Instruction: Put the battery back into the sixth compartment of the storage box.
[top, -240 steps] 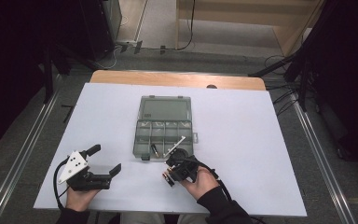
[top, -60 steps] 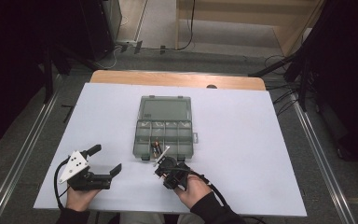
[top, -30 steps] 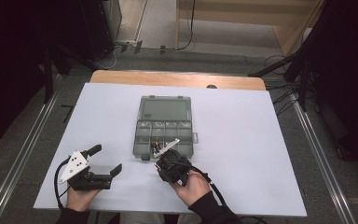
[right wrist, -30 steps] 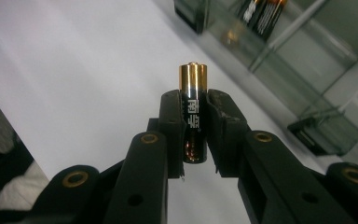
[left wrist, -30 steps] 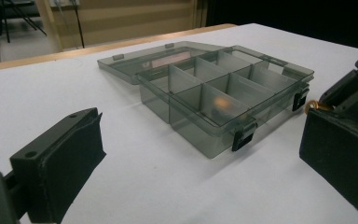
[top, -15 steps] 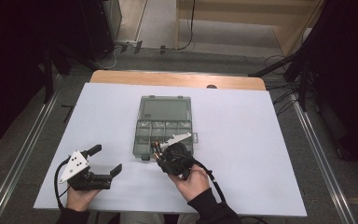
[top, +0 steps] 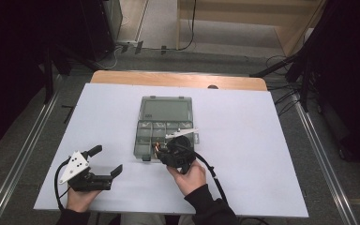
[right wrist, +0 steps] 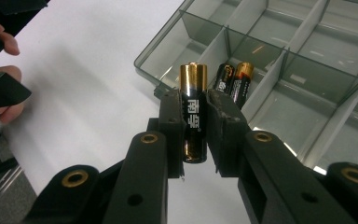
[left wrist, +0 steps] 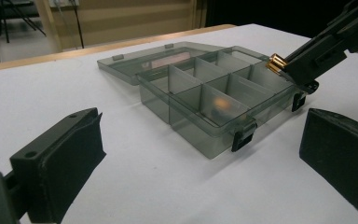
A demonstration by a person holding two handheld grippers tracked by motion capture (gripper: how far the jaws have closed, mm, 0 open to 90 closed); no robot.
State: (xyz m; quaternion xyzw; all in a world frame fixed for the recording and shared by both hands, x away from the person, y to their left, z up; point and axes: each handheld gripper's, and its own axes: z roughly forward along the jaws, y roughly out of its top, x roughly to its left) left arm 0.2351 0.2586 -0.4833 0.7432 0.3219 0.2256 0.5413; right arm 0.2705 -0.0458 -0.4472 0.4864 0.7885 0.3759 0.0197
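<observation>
A smoky clear compartment box (top: 146, 135) lies open mid-table, its lid (top: 166, 109) flat on the far side. My right gripper (top: 161, 152) hovers at the box's near edge, shut on a black-and-gold battery (right wrist: 192, 78) held upright over the near corner compartment. Two more batteries (right wrist: 233, 80) lie in the neighbouring compartment. My left gripper (top: 107, 160) rests low at the table's front left, open and holding nothing. From the left gripper view (left wrist: 200, 140) I see the box (left wrist: 205, 93) and the right gripper's battery tip (left wrist: 275, 63) above its right end.
Bare white table (top: 262, 140) surrounds the box, with room to the right and left. A wooden edge (top: 178, 79) runs along the far side. The right gripper's cable (top: 214, 174) trails back along the forearm. Dark floor and rails flank the table.
My right gripper has carried the battery forward from the table in front of the box to just over its near edge. The left gripper has stayed put and open.
</observation>
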